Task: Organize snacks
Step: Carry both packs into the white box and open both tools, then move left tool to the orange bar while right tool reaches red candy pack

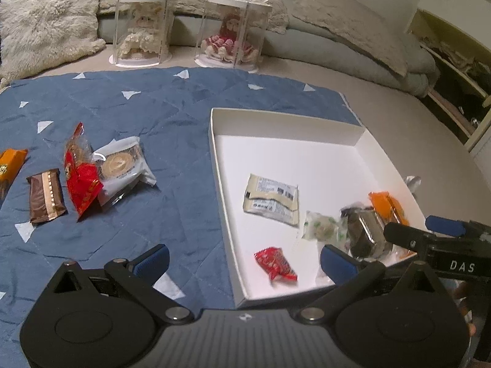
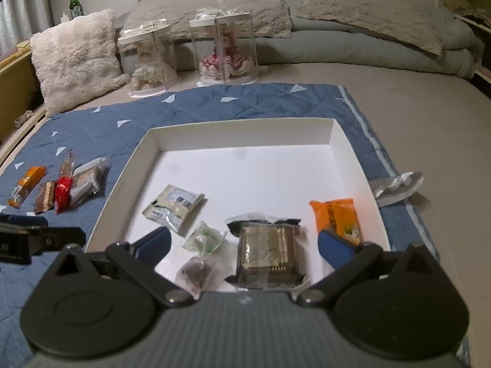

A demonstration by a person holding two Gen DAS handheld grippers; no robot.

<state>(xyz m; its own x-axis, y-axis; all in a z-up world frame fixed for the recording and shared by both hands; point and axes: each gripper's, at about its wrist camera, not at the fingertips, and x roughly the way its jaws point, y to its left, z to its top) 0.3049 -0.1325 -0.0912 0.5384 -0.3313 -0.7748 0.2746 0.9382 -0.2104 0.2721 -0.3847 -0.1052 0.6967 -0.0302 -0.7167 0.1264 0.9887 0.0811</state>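
A white box point(image 1: 221, 165) point(image 2: 129, 168) lies on a blue quilt. It holds a beige packet point(image 1: 271, 199) point(image 2: 172, 207), a green-white sweet point(image 1: 322, 228) point(image 2: 204, 236), a dark foil pack point(image 1: 366, 233) point(image 2: 267, 253), an orange packet point(image 1: 388, 207) point(image 2: 337, 216), a small red sweet point(image 1: 276, 263) and a brown sweet point(image 2: 196, 273). Left of the box lie an orange bar point(image 1: 10, 165) point(image 2: 27, 185), a brown bar point(image 1: 46, 194) point(image 2: 44, 201), a red packet point(image 1: 81, 174) point(image 2: 63, 190) and a round pastry pack point(image 1: 121, 165) point(image 2: 87, 181). My left gripper point(image 1: 245, 260) is open and empty over the box's near left corner. My right gripper point(image 2: 242, 245) is open and empty over the foil pack.
The blue quilt point(image 1: 138, 107) point(image 2: 214, 101) covers a bed. Two clear cases with dolls point(image 1: 141, 27) point(image 1: 234, 30) stand behind it, with pillows point(image 1: 46, 21) and a folded duvet point(image 2: 368, 40). A crumpled clear wrapper point(image 2: 396, 185) lies right of the box.
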